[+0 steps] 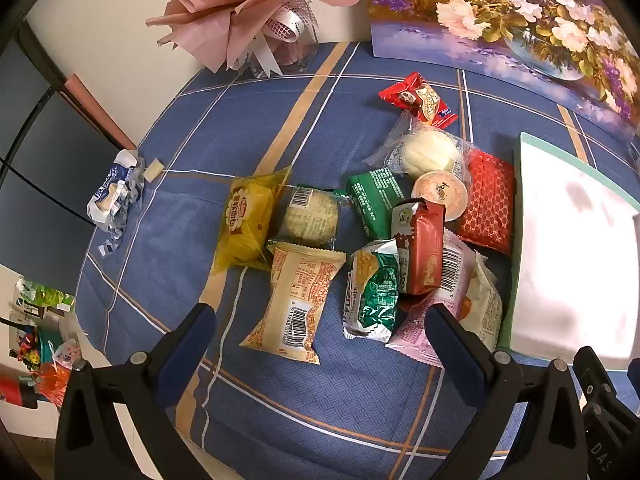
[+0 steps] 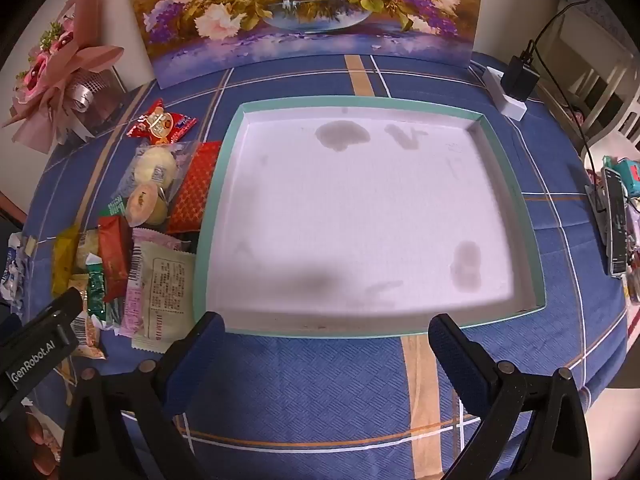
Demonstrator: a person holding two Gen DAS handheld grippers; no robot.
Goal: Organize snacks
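Note:
Several wrapped snacks lie in a heap on the blue checked tablecloth: a yellow pack [image 1: 245, 222], a cream pack with a barcode [image 1: 298, 300], a green foil pack [image 1: 374, 292], a red-brown pack [image 1: 422, 250] and a red patterned pouch [image 1: 490, 208]. A small red pack [image 1: 420, 98] lies apart at the back. My left gripper [image 1: 320, 320] hangs open above the cream pack, holding nothing. To the right of the heap stands a shallow teal-rimmed white tray [image 2: 224, 184], with nothing in it. My right gripper [image 2: 326, 328] is open over the tray's near edge.
A pink paper bouquet [image 1: 244, 4] and a flower painting [image 2: 312, 12] stand at the back. A torn blue-white wrapper [image 1: 114, 196] lies at the left table edge. A white power strip with a black charger [image 2: 516, 84] and a remote [image 2: 614, 224] sit at the right.

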